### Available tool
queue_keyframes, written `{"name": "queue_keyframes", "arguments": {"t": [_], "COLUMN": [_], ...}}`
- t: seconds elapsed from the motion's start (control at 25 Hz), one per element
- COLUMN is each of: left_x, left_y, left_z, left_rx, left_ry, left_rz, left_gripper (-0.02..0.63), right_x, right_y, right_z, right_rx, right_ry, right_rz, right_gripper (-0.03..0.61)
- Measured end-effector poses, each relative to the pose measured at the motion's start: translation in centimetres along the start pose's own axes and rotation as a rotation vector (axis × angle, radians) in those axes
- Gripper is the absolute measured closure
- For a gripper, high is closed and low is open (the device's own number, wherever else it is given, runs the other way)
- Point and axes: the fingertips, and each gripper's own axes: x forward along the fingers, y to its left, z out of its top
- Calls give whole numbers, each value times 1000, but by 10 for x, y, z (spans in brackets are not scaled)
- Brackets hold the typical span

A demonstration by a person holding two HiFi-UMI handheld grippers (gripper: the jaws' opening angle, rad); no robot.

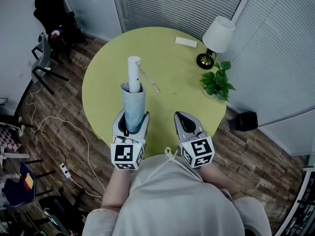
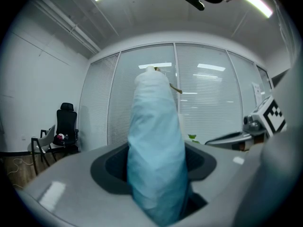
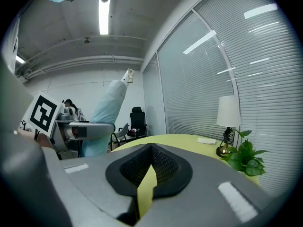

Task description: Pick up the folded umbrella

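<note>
The folded umbrella [image 1: 133, 102] has a pale blue sleeve and a white handle end [image 1: 134, 67], and it stands nearly upright over the near edge of the round yellow-green table [image 1: 167, 77]. My left gripper [image 1: 132, 117] is shut on the umbrella's lower part. In the left gripper view the umbrella [image 2: 156, 150] fills the space between the jaws. My right gripper [image 1: 180, 116] hovers to the right of it, shut with nothing held; in its own view the right gripper [image 3: 150, 167] shows only a thin slit between its jaws. That view shows the umbrella [image 3: 106, 115] off to the left.
At the table's far right stand a white-shaded lamp [image 1: 217, 37] and a small green plant [image 1: 216, 81], with a flat white object [image 1: 186, 42] beside them. Black chairs [image 1: 51, 28] and loose cables [image 1: 59, 127] are on the wood floor to the left, and a black box [image 1: 245, 121] to the right.
</note>
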Motion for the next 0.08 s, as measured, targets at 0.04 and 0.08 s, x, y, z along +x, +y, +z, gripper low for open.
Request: {"name": "queue_keyframes", "arguments": {"t": [0.04, 0.08], "left_x": [0, 0], "left_y": [1, 1], "left_z": [0, -1], "left_rx": [0, 1], "left_ry": [-1, -2], "left_rz": [1, 1], "left_gripper": [328, 328], "right_x": [1, 1], "right_y": [0, -1], "right_z": [-1, -1], "right_rx": [0, 0], "right_ry": [1, 1], "right_rz": [-1, -3], "right_gripper": [580, 580]}}
